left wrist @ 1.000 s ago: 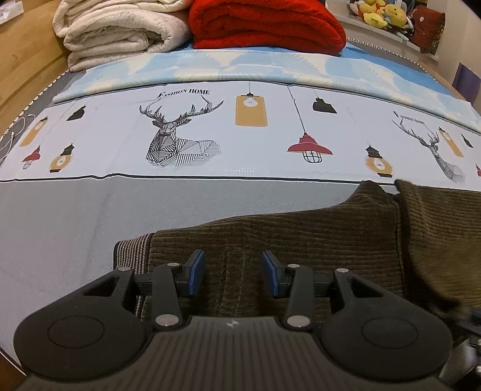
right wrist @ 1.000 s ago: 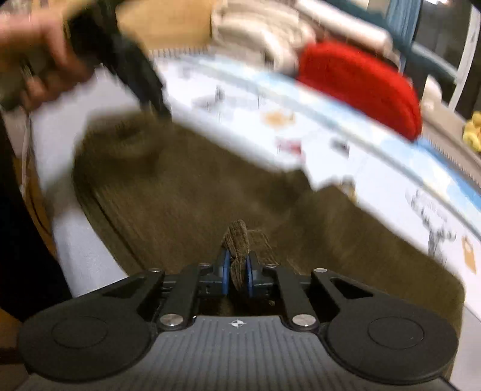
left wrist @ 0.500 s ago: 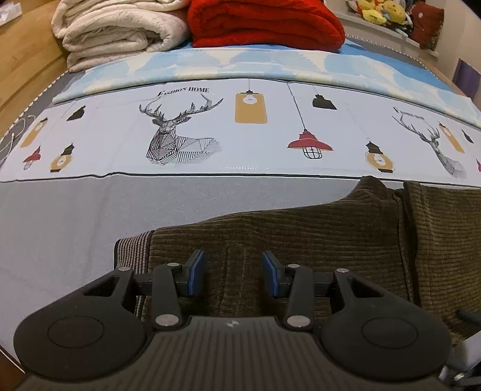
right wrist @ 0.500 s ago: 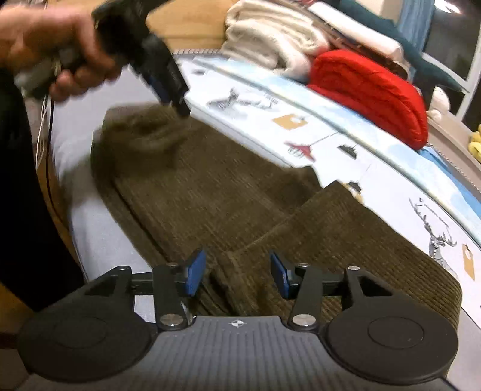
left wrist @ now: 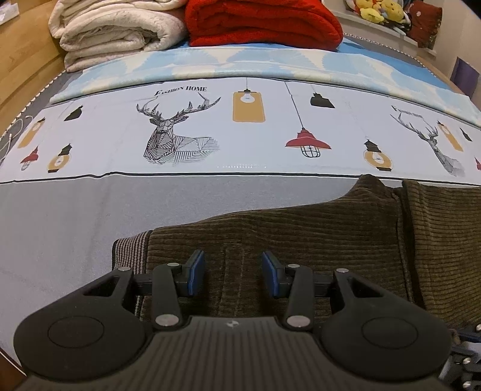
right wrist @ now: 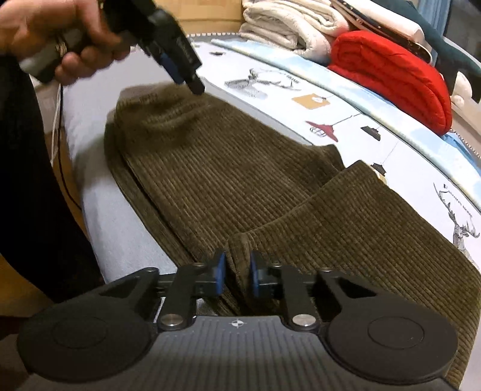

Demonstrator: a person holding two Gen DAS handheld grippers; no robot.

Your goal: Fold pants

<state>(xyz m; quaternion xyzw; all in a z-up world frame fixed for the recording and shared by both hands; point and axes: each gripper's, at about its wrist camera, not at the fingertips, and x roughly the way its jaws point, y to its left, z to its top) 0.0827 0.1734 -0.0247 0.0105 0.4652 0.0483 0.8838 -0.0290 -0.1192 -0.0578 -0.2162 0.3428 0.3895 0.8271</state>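
A: Looking along the left gripper (left wrist: 233, 270): blue pads spread wide, holding nothing, hovering low over brown corduroy pants (left wrist: 300, 228).

B: Lying where?

A: Spread flat on the grey band (left wrist: 60, 216) along the near edge of a bed. At the left end, a striped waistband lining (left wrist: 129, 249) peeking out from under the corduroy. Further right, a second layer of the same cloth overlapping the first.

B: And behind the pants?

A: A pale printed sheet (left wrist: 210, 126) with stags and hanging lamps. Along the far edge, from left to right: folded cream blankets (left wrist: 114, 27), a folded red blanket (left wrist: 264, 21), then yellow plush toys (left wrist: 375, 9) on a ledge.

B: Seen from the right wrist?

A: At upper left, a bare left hand (right wrist: 60, 39) wrapped around the other gripper's handle, tips angled down just above the far end of the pants. Blurred there, so cannot tell whether touching the cloth. At lower centre, the right gripper (right wrist: 236, 270): pads drawn close together, pinching an upright ridge of corduroy at the near edge of the pants. To the right, the overlapping layer running toward the frame's edge.
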